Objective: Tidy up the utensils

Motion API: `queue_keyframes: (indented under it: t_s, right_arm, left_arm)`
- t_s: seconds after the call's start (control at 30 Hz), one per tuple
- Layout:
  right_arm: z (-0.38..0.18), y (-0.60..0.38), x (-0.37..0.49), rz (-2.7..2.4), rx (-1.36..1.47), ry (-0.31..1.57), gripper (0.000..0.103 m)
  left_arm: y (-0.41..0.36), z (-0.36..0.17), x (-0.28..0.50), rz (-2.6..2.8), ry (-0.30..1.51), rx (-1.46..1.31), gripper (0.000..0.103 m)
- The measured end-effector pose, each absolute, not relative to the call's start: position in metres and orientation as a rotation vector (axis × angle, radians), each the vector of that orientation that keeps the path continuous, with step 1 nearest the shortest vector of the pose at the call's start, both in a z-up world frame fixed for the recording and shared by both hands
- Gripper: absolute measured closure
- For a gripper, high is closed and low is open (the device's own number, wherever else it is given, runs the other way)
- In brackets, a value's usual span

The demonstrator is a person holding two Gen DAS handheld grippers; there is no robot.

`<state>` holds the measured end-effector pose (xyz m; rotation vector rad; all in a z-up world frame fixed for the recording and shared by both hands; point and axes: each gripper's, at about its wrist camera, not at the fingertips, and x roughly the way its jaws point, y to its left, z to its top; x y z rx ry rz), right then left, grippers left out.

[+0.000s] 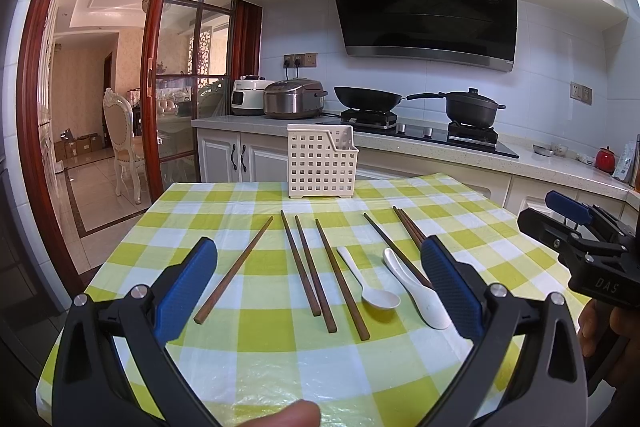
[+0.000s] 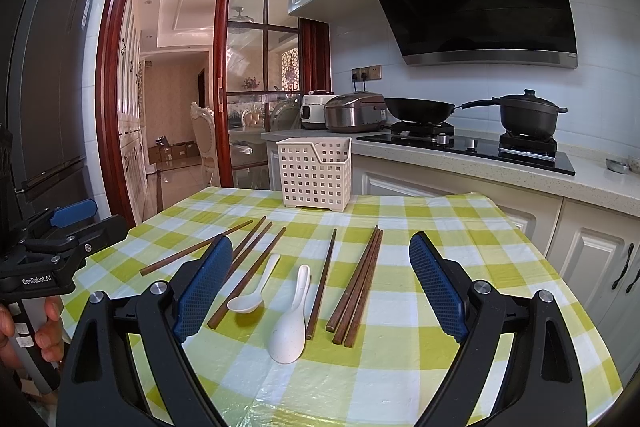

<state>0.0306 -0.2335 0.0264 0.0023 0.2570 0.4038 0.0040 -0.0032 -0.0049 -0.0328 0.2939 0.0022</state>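
Several brown wooden chopsticks point(image 1: 304, 265) point(image 2: 360, 285) lie loose on a green-and-white checked tablecloth point(image 1: 256, 359) point(image 2: 400, 367). Two white spoons lie among them: a small one point(image 1: 370, 289) point(image 2: 252, 293) and a larger one point(image 1: 420, 293) point(image 2: 292, 323). A cream perforated utensil basket point(image 1: 321, 163) point(image 2: 315, 175) stands upright at the table's far edge. My left gripper point(image 1: 320, 267) is open and empty, held above the near chopsticks. My right gripper point(image 2: 320, 263) is open and empty above the spoons; it also shows in the left wrist view point(image 1: 576, 223).
Behind the table runs a kitchen counter point(image 1: 460, 151) with two rice cookers point(image 1: 294, 99), a wok point(image 1: 368, 97) and a lidded pot point(image 1: 472, 105) on a hob. A wooden sliding door point(image 1: 156, 67) opens at left.
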Motion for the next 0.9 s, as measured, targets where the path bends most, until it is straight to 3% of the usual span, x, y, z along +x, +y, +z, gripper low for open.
queue_keyframes:
  t_s: [0.9]
  right_arm:
    - [0.0230,-0.2349,0.0341,0.385,0.004,0.277,0.019]
  left_arm:
    - [-0.0012,-0.0046,0.0067,-0.002,0.311,-0.034,0.004]
